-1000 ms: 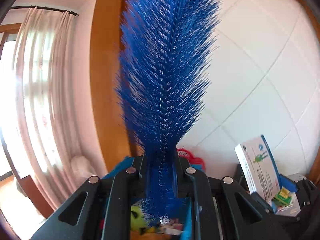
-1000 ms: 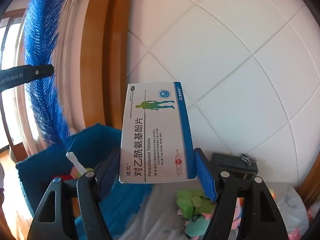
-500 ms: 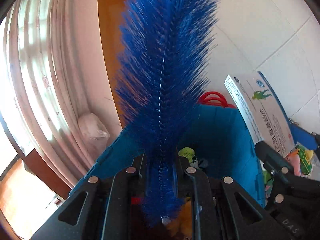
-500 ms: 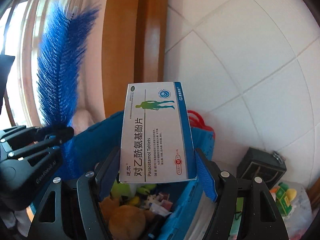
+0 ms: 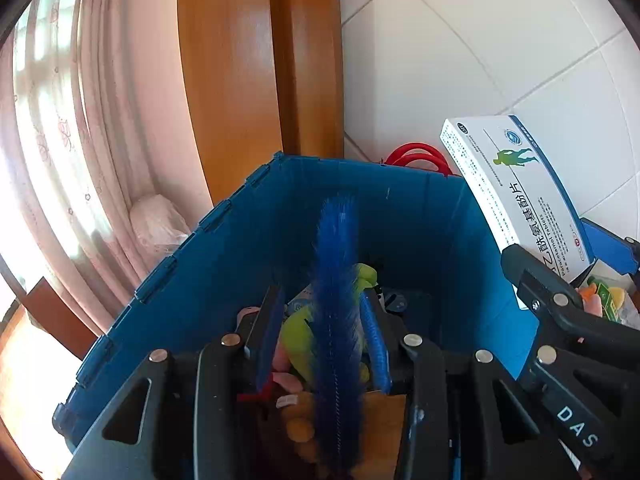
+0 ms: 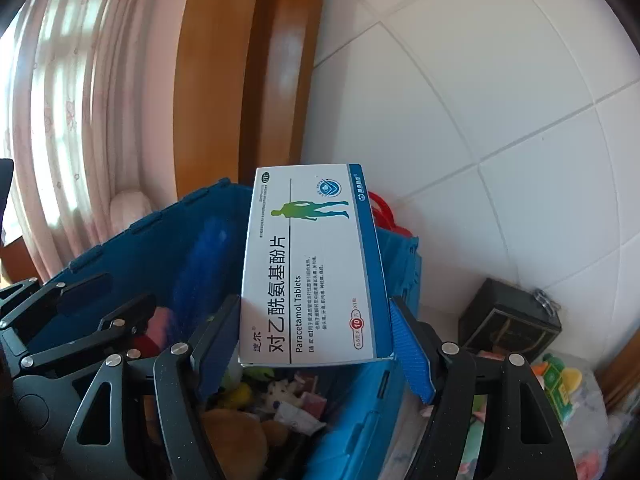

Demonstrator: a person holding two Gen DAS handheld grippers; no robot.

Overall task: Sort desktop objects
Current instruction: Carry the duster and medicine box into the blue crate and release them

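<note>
Together over one blue bin (image 5: 256,232): left tongs (image 5: 320,336) opening around one blue brush (image 5: 336,280), right tongs (image 6: 316,344) clamped on one tablet box (image 6: 312,264).

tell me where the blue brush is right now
In the left wrist view the blue brush stands between the opening jaws of the left gripper, its pads off it, over the toys inside the blue bin.

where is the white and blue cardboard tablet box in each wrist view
Left wrist view: white and blue cardboard tablet box at right edge, tilted, clamped in the right gripper.
Right wrist view: centre, upright between the fingers.
Shared landmark: blue plastic crate behind it.
</note>
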